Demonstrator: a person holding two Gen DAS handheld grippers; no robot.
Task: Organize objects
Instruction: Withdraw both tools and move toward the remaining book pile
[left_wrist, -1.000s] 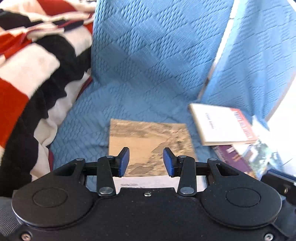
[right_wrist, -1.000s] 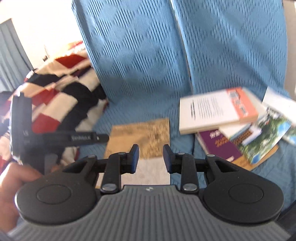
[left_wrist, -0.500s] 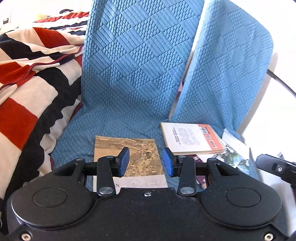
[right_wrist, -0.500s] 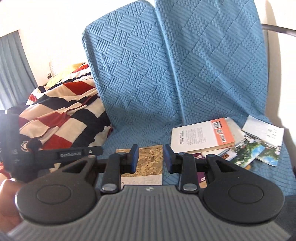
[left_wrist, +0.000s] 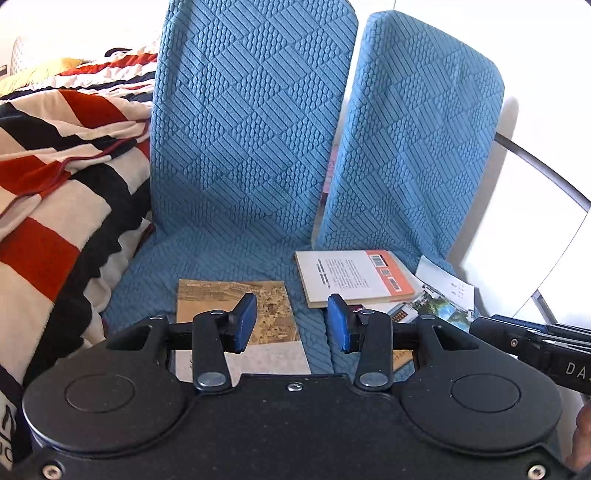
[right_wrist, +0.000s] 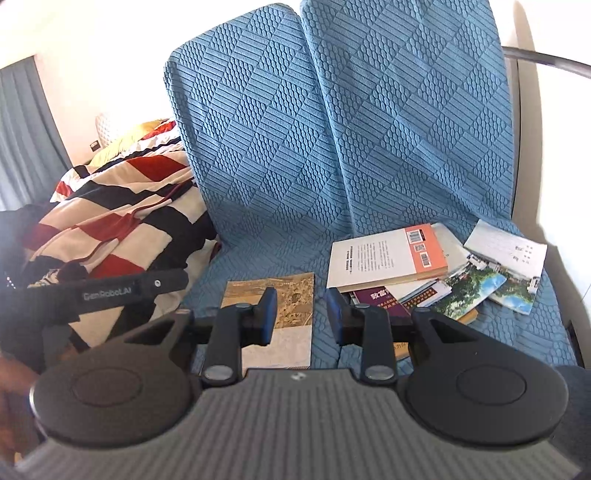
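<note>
Tan book lies just beyond the left gripper, whose empty fingers are opening — right gripper part-open, empty; descend squarely over one edge.

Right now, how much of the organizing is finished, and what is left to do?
Done: one brown book lies alone and flat on the left seat. In hand: nothing; the left gripper, jaws opening, and the right gripper are both empty above the seats. Left: the messy pile on the right seat, topped by the white and orange book, is not yet tidied.
</note>
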